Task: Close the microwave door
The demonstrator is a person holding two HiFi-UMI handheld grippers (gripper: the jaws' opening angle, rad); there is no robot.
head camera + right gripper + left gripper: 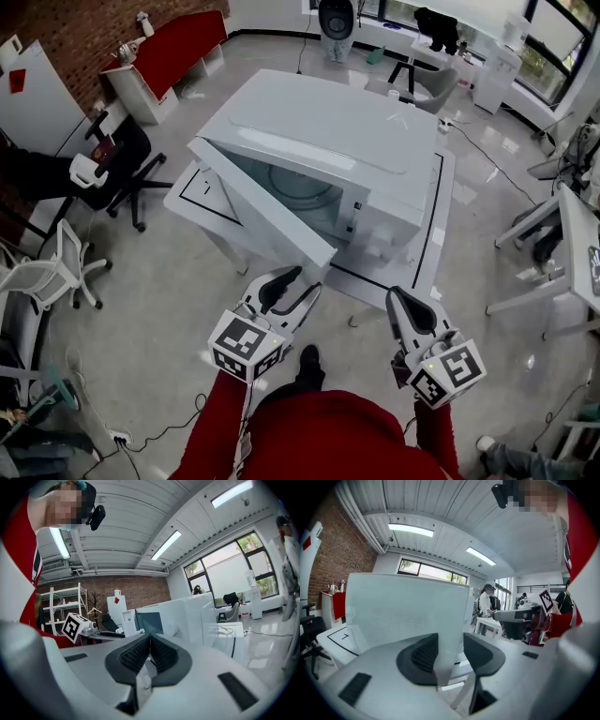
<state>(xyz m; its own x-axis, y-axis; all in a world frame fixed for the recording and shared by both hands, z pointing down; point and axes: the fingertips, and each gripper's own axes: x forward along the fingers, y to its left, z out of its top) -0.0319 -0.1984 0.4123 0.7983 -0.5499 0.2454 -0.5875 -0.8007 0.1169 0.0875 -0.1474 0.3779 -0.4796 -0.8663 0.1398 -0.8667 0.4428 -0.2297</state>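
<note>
Microwave [328,131] on a white table [436,234], its door [262,211] swung wide open toward the person.
The door's free end reaches out past the table's front edge, over a glossy grey floor [169,309]. The left gripper [295,283] is just below that end with its jaws spread; in the left gripper view the door's pale panel [408,611] stands in the gap between them, and contact cannot be made out. The right gripper [398,305] hangs off to the right near the table's front edge, jaws pressed together with nothing between them. Around the table are a black office chair [122,169], a white chair [56,267], a brick wall [66,37], a red-topped bench [178,42] and desks by the windows [562,47].
</note>
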